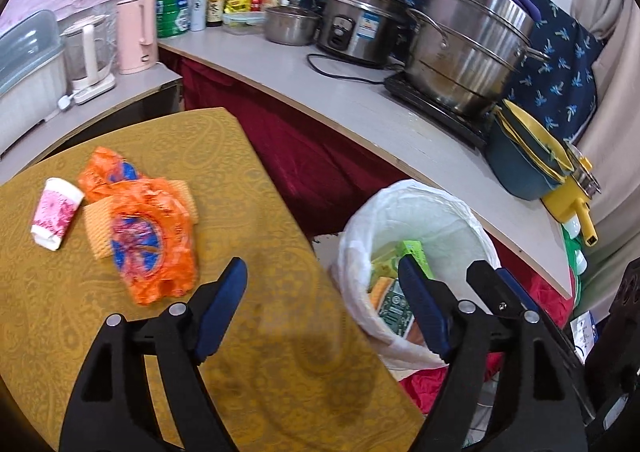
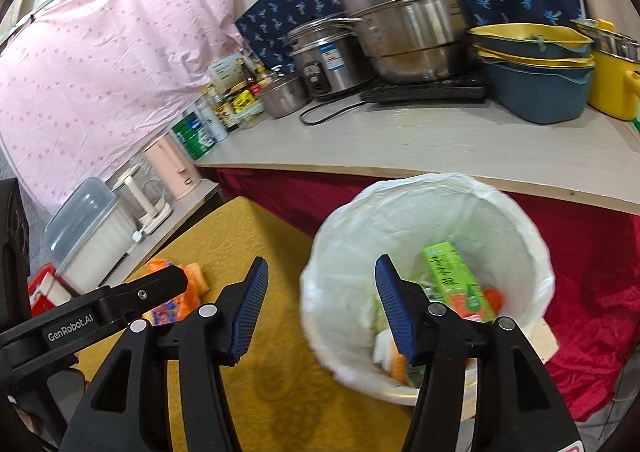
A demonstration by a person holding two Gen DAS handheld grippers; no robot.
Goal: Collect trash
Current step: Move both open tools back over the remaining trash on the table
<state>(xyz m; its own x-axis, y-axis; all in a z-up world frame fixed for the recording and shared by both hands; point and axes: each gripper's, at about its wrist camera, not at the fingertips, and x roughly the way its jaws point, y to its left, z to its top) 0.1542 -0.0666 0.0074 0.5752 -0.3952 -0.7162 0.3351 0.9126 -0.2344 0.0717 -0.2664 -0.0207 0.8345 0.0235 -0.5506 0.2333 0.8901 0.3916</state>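
Orange plastic wrappers (image 1: 148, 228) lie crumpled on the yellow tablecloth (image 1: 260, 372), over a tan sponge-like pad (image 1: 96, 228), with a pink-patterned paper cup (image 1: 54, 214) on its side to their left. A white-lined trash bin (image 1: 356, 252) stands right of the table and holds a green carton (image 2: 456, 276) and other scraps. My left gripper (image 1: 322, 272) is open and empty above the table's right edge. My right gripper (image 2: 320, 276) is open and empty, above the bin's (image 2: 532, 252) left rim. The wrappers also show in the right wrist view (image 2: 188, 284).
A grey counter (image 1: 340, 92) runs behind with a steel steamer pot (image 1: 468, 48), rice cooker (image 1: 356, 28), bottles, pink kettle (image 1: 136, 34) and stacked blue-yellow basins (image 1: 524, 160). Red cloth (image 2: 592, 292) lies around the bin. The left gripper's body (image 2: 92, 316) shows beside the right one.
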